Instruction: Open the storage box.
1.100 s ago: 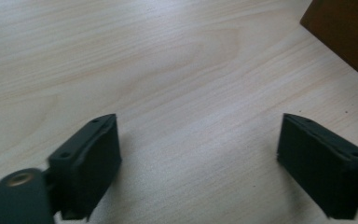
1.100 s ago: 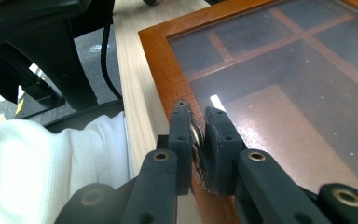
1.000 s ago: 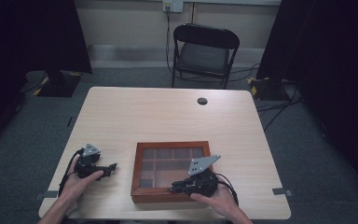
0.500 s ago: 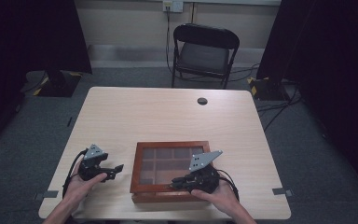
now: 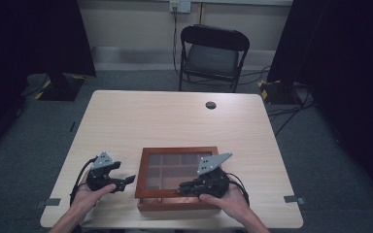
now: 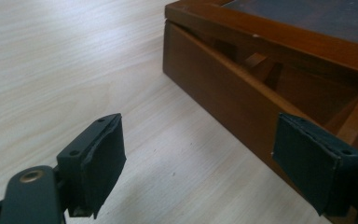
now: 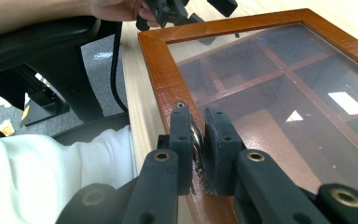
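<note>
A brown wooden box (image 5: 143, 194) with a glass-paned lid (image 5: 175, 151) and several inner compartments sits near the table's front edge. My right gripper (image 5: 180, 186) lies over the lid's front rail and is shut on a small metal knob (image 7: 196, 135) on the lid frame (image 7: 161, 70). My left gripper (image 5: 128, 180) stands open just left of the box, jaws pointing at its side. In the left gripper view the box's side wall (image 6: 223, 88) fills the right, and a narrow gap shows under the lid (image 6: 279, 32). The right pad (image 6: 317, 163) is close to that wall.
The light wooden table (image 5: 175, 116) carries a small black disc (image 5: 211, 105) near its far edge. A black folding chair (image 5: 213, 53) stands behind the table. Cables trail on the floor at right. A white sleeve (image 7: 51, 177) is seen below the table's front edge.
My left gripper has slid right, closer to the box's side. The right gripper has crept slightly forward over the lid's front rail.
</note>
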The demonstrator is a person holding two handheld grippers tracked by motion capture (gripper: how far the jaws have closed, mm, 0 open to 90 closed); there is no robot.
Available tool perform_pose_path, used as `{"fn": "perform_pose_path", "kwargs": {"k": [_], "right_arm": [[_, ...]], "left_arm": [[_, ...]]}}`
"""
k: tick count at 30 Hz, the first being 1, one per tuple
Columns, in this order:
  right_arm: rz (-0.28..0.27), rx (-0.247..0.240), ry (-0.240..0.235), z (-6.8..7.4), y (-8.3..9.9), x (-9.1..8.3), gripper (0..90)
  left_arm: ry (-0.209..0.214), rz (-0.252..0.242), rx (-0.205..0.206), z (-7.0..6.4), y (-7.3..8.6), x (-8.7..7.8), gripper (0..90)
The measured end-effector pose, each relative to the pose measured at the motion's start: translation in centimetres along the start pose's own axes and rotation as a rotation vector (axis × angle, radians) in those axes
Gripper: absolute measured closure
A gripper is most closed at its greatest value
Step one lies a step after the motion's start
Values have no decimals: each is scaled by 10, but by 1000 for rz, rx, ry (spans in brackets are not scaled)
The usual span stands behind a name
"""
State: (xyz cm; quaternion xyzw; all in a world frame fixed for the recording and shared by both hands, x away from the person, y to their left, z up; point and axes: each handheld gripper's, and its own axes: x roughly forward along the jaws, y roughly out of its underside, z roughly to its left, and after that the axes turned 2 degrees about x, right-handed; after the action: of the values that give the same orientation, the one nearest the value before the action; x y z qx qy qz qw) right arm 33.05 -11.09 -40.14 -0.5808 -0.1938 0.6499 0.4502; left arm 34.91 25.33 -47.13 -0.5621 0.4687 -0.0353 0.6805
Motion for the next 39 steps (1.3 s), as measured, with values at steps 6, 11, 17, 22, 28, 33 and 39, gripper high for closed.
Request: {"fn": "perform_pose_path", "kwargs": {"k": [6,11,17,22,28,33,39], "right_arm": [[8,4,5,0,-3,-1,823],[9,6,3,0,-5,-2,823],[6,6,5,0,-5,-2,822],[0,5,4,0,-4,-2,822],[1,9,5,0,-4,-2,822],[-8,8,5,0,-5,-3,814],[-40,40,33,-3,-5,-8,656]], "left_arm": [[29,-8,31,-6,-1,0,163],[50,-26,51,-11,-3,1,163],[81,-38,76,-17,-6,2,156],[91,-55,72,-21,-7,3,156],[79,-53,100,-23,-10,5,160],[78,-66,112,-24,-11,5,165],[73,-82,123,-24,-12,4,171]]}}
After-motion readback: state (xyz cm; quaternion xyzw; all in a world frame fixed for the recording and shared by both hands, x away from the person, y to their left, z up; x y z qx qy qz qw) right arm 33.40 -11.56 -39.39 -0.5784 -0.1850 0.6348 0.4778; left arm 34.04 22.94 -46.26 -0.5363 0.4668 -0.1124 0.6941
